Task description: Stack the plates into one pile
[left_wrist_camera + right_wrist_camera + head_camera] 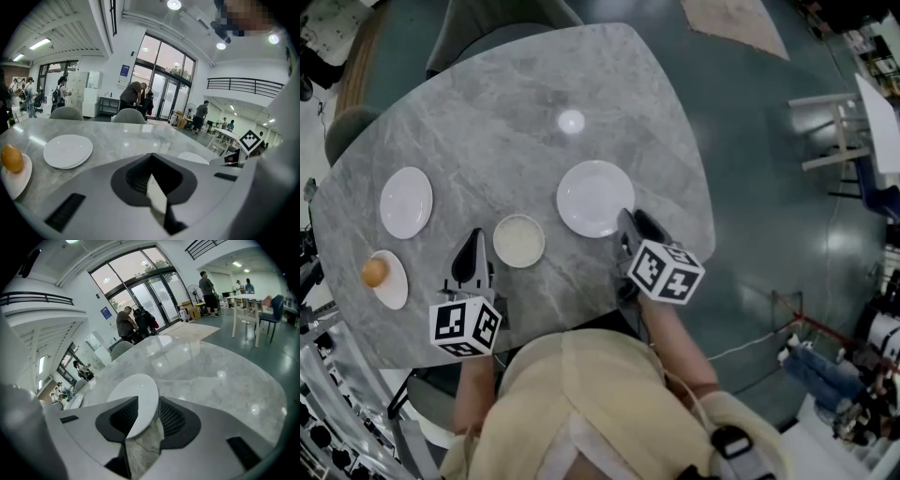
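On the grey marble table point(506, 112) a large white plate point(593, 198) lies at centre right. A smaller cream plate point(519, 240) is to its left, and another white plate point(406, 202) sits far left. My right gripper point(628, 223) is at the large plate's near right rim. In the right gripper view the right gripper point(149, 420) is open, with the large plate's point(136, 390) rim showing in the gap. My left gripper point(474, 242) hovers just left of the cream plate. The left gripper point(152, 180) is shut and holds nothing.
A fourth plate point(392, 281) with an orange point(375, 272) on it lies near the table's left front edge; the orange point(11, 158) also shows in the left gripper view. Chairs point(487, 28) stand at the far side. People stand in the hall beyond the table.
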### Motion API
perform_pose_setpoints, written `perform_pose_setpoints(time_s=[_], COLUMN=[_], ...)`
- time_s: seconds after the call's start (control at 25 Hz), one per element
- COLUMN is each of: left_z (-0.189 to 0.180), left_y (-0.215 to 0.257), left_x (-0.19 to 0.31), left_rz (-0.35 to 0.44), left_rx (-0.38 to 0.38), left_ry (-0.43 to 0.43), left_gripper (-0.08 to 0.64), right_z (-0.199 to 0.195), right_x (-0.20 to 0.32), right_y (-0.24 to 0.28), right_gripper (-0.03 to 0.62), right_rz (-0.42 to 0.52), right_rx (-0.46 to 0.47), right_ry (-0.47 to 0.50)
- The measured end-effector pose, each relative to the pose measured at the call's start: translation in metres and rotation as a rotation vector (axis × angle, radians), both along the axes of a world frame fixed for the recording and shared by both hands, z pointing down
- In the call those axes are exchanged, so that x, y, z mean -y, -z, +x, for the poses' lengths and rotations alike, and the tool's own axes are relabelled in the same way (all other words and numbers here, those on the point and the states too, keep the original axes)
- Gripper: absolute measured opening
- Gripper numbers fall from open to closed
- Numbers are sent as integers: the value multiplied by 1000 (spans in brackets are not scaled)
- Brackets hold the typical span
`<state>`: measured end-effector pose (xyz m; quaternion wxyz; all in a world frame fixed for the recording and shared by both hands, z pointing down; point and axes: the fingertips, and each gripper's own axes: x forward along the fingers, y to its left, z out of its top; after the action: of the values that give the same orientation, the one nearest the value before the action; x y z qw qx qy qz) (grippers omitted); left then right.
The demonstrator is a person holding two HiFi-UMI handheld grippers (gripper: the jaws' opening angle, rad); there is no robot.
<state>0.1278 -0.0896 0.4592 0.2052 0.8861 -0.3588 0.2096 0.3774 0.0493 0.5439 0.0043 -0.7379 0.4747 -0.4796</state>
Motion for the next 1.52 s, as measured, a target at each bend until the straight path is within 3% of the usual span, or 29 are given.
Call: perform_pose_setpoints(time_s=[0.52,0.68,1.08,1.32,1.52], left_z=[10,11,14,13,3], left_y=[-6,-7,-11,-8,-3], left_x=[12,14,19,21,23], left_rz=[-29,-39,-54,-48,-32], left_rx=[-2,-6,-19,-24,-31], left_ry=[-1,4,-5,-8,8], left_gripper=[3,3,3,3,3], right_z=[6,9,7,9,3], right_x=[8,4,4,7,7], right_y=[-10,-9,-11,-12,-11], right_gripper=[117,117,100,100,90], right_rz=[-37,-48,-123,-127,-86], right_rx=[43,7,-183,-199,-156], right_ry=[-62,-90,-60,-53,-62])
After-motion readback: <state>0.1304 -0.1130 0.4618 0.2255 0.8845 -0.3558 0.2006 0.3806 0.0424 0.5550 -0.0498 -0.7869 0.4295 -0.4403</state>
